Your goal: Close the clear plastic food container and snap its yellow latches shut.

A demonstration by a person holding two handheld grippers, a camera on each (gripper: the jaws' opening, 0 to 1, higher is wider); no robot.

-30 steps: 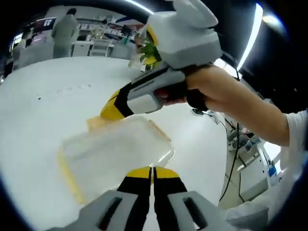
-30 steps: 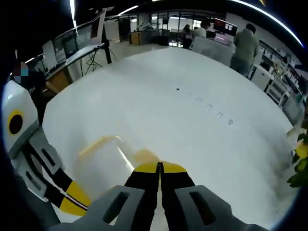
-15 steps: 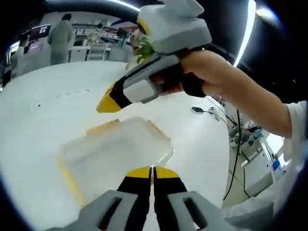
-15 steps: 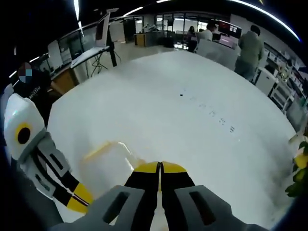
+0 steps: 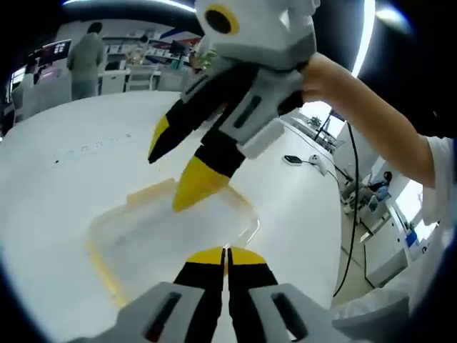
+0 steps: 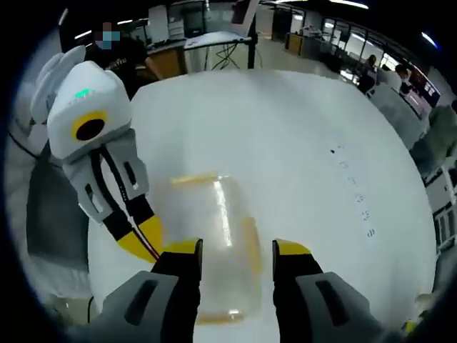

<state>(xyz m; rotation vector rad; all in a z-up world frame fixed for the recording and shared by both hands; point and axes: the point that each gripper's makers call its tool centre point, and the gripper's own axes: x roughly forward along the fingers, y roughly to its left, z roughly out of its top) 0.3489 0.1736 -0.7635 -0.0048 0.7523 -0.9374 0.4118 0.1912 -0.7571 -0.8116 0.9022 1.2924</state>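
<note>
The big round white table (image 5: 50, 186) carries everything I'm working on, and my container sits well in from its far edge, toward the near side where I'm standing. The clear plastic food container (image 6: 218, 236) lies flat on the tabletop with its lid down on it; through the right gripper view I see it lengthwise, running away from me between my jaws. In the left gripper view the same box (image 5: 168, 229) lies just beyond my jaw tips, one corner pointing toward the table's right edge. My right gripper (image 6: 235, 250) has its jaws spread apart, one on each side of the container's near end, hovering over it; I can't tell whether either tip touches the plastic. From the left gripper view that gripper (image 5: 178, 168) hangs tilted above the far side of the box, its yellow tips apart. My left gripper (image 5: 226, 255) has its jaws pressed together with nothing between them, the tips at the container's near edge. In the right gripper view it (image 6: 139, 239) rests its yellow tip beside the container's left long side. The yellow latches (image 6: 250, 243) show as strips along the container's edges; one (image 5: 100, 268) runs down the left side, and whether they're snapped I can't tell.
</note>
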